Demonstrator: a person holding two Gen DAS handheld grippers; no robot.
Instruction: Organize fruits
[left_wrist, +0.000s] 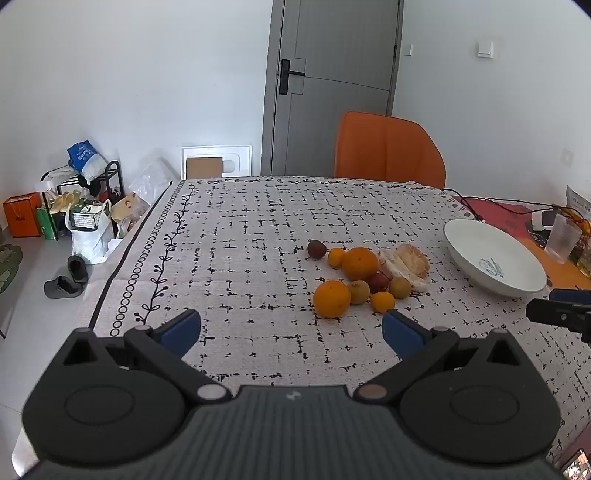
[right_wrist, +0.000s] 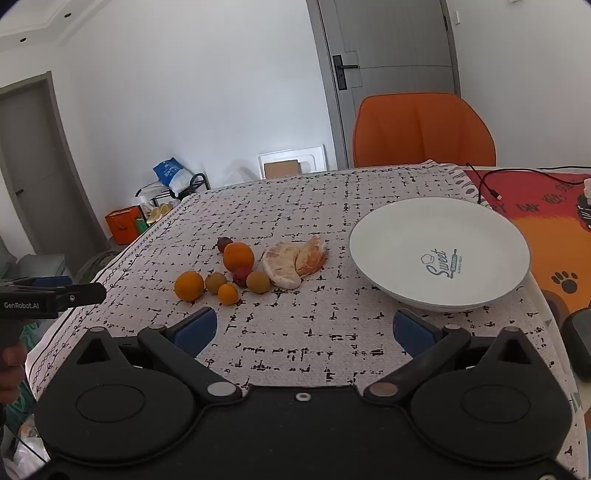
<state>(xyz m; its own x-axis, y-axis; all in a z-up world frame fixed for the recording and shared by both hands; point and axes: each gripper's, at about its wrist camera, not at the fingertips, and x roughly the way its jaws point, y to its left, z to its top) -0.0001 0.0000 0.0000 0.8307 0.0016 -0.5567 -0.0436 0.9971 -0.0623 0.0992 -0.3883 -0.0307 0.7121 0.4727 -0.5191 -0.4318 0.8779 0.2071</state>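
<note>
A cluster of fruit lies mid-table: a near orange (left_wrist: 331, 298) (right_wrist: 189, 285), a larger orange (left_wrist: 359, 263) (right_wrist: 238, 257), small tangerines (left_wrist: 382, 301) (right_wrist: 228, 294), yellowish round fruits (left_wrist: 400, 287) (right_wrist: 258, 281), a red fruit (right_wrist: 241, 276), a dark plum (left_wrist: 316, 249) (right_wrist: 222, 244) and peeled pomelo pieces (left_wrist: 408, 264) (right_wrist: 295, 264). An empty white bowl (left_wrist: 491, 258) (right_wrist: 439, 251) stands to their right. My left gripper (left_wrist: 291, 330) is open and empty, just short of the fruit. My right gripper (right_wrist: 304, 326) is open and empty, in front of the bowl and the fruit.
An orange chair (left_wrist: 388, 149) (right_wrist: 423, 129) stands at the far side of the table. Cables (right_wrist: 487, 184), a plastic cup (left_wrist: 561, 238) and small items lie at the right on an orange mat (right_wrist: 554, 236). Bags and shoes sit on the floor at left (left_wrist: 88, 229).
</note>
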